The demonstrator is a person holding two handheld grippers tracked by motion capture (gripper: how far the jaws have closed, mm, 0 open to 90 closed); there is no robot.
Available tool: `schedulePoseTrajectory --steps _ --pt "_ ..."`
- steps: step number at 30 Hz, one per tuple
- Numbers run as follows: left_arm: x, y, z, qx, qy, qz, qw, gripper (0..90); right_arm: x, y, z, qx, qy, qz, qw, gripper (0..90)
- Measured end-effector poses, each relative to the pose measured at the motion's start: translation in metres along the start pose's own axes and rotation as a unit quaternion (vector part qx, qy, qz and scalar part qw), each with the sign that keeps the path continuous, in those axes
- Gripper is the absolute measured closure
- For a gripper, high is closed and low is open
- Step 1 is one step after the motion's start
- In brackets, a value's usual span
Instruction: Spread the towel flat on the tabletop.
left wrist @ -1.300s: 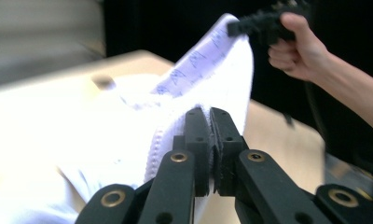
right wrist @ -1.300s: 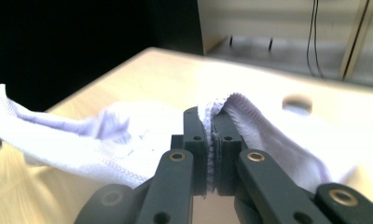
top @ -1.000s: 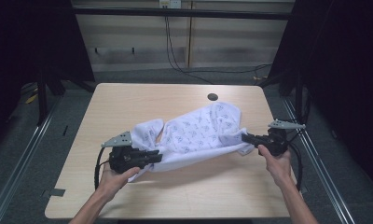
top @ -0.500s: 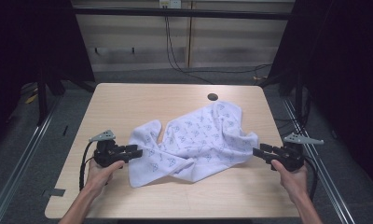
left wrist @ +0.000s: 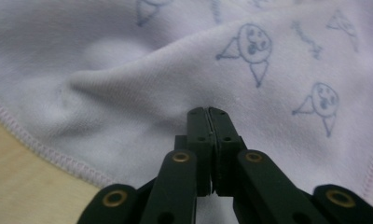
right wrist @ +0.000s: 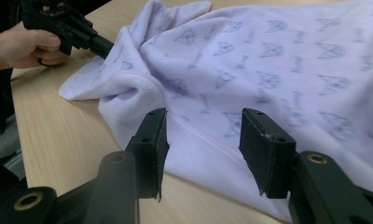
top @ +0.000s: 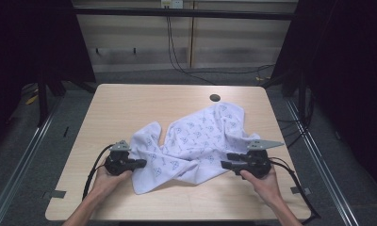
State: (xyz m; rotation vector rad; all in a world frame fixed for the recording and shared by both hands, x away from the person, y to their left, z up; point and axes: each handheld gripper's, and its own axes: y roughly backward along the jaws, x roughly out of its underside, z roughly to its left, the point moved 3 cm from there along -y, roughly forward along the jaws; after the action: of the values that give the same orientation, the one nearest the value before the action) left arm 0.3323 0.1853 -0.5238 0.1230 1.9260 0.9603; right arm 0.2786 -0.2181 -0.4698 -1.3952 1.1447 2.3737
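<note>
The left gripper (left wrist: 207, 112) has its two black jaws pressed together, tips against a raised fold of the white cloth (left wrist: 175, 79); whether any fabric is actually pinched between them cannot be told from its own view, where the tips meet flush at the crest of the fold. In the high view this left gripper (top: 140, 163) sits at the cloth's left edge, held by the person's left hand (top: 109, 179), with its black cable looping off toward the counter's left side. The right gripper (right wrist: 203, 140) is released, its jaws standing well apart just above the near hem of the cloth, with nothing between them; in the high view the right gripper (top: 229, 161) lies at the cloth's right front edge, held by the right hand (top: 262, 181), a grey three-cornered plate on its top. The cloth (top: 196, 141), white with a faint blue printed pattern of small faces and triangles, lies rumpled across the middle of the light wooden counter (top: 130, 103), reaching from the left gripper to the right one and stretching away toward the far right, where one corner ends near a small dark round hole (top: 215, 98) in the counter top. Its pink-stitched hem (left wrist: 44, 149) rests on the bare wood beside the left gripper.
</note>
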Motion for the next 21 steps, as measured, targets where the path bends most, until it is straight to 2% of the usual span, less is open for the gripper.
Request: schedulePoseTrajectory --steps 2,3,4,7,9,11,14,15,16,18,19,21 --pt "0.004 0.002 -0.01 0.011 -0.003 0.008 0.9999 89.5 -0.001 -0.011 0.008 -0.01 0.008 0.007 0.9999 51.7" --pt "0.006 0.004 -0.013 0.011 -0.002 0.01 0.9999 89.5 0.0 -0.017 0.011 -0.017 0.01 0.011 0.9997 51.8" --pt "0.009 0.006 -0.018 0.008 -0.002 0.014 0.9999 89.3 0.0 -0.021 0.014 -0.02 0.009 0.014 0.9997 51.7" --pt "0.017 0.011 -0.033 0.021 -0.006 0.022 0.9995 88.1 0.004 -0.032 0.025 -0.037 0.004 0.017 0.9992 50.1" --pt "0.022 0.013 -0.044 0.04 -0.013 0.031 0.9986 87.8 0.003 -0.038 0.034 -0.042 0.012 0.02 0.9988 48.8" --pt "0.025 0.014 -0.053 0.053 -0.022 0.039 0.9976 87.8 0.001 -0.04 0.042 -0.043 0.019 0.009 0.9989 48.4" --pt "0.028 0.016 -0.067 0.079 -0.035 0.046 0.9952 85.0 0.0 -0.048 0.059 -0.064 0.029 0.016 0.9974 46.3" --pt "0.027 0.017 -0.068 0.081 -0.037 0.039 0.9953 84.1 0.002 -0.054 0.065 -0.076 0.035 0.024 0.9962 45.5" --pt "0.024 0.019 -0.069 0.084 -0.037 0.028 0.9954 82.4 0.004 -0.057 0.068 -0.076 0.04 0.03 0.9958 45.0" --pt "0.015 0.025 -0.064 0.089 -0.025 -0.01 0.9956 79.6 0.009 -0.066 0.07 -0.077 0.048 0.045 0.9948 43.6" --pt "0.01 0.029 -0.059 0.088 -0.02 -0.027 0.9956 78.5 0.011 -0.069 0.068 -0.076 0.046 0.05 0.9948 42.0" --pt "-0.003 0.035 -0.047 0.069 -0.017 -0.065 0.9953 76.7 0.012 -0.073 0.065 -0.072 0.042 0.056 0.995 43.6"
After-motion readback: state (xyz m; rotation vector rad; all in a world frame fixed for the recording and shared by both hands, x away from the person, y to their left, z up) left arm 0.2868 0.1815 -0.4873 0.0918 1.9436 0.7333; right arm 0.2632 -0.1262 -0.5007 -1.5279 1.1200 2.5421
